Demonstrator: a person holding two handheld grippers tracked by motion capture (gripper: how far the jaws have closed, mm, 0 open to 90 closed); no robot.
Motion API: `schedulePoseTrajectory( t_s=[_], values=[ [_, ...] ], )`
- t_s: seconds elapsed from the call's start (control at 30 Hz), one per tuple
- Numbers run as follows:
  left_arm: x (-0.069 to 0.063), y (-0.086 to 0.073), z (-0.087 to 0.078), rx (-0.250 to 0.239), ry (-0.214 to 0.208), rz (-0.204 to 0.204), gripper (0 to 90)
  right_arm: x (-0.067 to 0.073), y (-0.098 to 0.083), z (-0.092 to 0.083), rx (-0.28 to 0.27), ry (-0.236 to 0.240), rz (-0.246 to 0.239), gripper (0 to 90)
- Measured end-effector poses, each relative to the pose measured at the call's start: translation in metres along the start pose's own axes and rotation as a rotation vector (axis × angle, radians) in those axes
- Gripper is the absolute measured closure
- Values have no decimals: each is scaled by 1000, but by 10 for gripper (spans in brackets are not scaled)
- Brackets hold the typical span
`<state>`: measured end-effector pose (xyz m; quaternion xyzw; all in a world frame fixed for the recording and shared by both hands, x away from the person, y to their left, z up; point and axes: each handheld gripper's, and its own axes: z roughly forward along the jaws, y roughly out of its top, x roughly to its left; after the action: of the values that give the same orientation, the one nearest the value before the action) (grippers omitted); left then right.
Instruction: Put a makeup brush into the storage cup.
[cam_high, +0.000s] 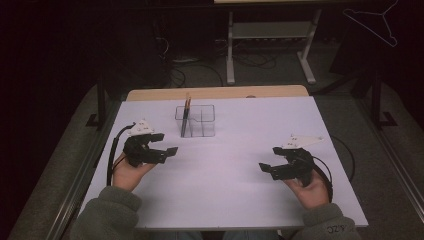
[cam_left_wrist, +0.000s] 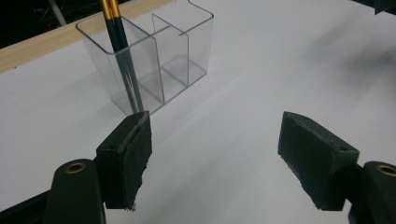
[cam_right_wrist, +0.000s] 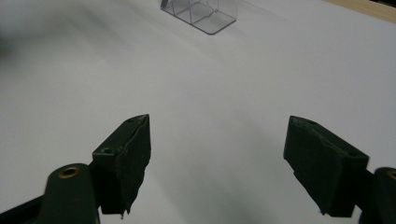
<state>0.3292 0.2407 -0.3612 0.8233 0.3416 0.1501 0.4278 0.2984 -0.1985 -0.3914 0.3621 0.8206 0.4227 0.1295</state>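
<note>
A clear plastic organiser (cam_high: 196, 121) with compartments stands on the white table (cam_high: 225, 200) toward the back. Two dark pencils with gold ends (cam_high: 186, 114) lean in its left compartment, and the left gripper view shows the same organiser (cam_left_wrist: 154, 60) and pencils (cam_left_wrist: 122, 56) up close. My left gripper (cam_high: 165, 149) hovers open to the left of and nearer than the organiser, jaws empty (cam_left_wrist: 215, 154). My right gripper (cam_high: 267, 167) is open at the right side of the table, nothing between its jaws (cam_right_wrist: 217, 158). The organiser's base (cam_right_wrist: 201, 13) lies far ahead of it.
A wooden strip (cam_high: 215, 93) runs along the table's far edge. Beyond it stand a white-legged desk frame (cam_high: 270, 45) and cables on the dark floor. A white wire hanger (cam_high: 375, 22) hangs at the upper right. Metal rails flank the table.
</note>
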Motion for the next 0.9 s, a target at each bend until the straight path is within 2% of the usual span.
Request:
schedulePoseTrajectory(
  t_s=[0.23,0.27,0.43,0.7,0.87,0.9],
  values=[
    [-5,-14,-6,5,4,-3,244,1,-1,1,6,-7,0,213],
    [-7,-16,-6,-1,2,-15,243,1,-1,1,5,-8,-1,213],
    [-12,-27,-6,15,-1,-5,243,0,-4,0,5,-12,0,210],
    [-21,-37,-8,24,-7,-3,235,-2,-6,0,2,-14,8,204],
    [-25,-42,-10,22,-14,-20,228,-3,-7,-1,2,-15,14,195],
    [-25,-43,-10,28,-14,-10,227,-4,-7,-1,1,-14,15,195]
  ],
)
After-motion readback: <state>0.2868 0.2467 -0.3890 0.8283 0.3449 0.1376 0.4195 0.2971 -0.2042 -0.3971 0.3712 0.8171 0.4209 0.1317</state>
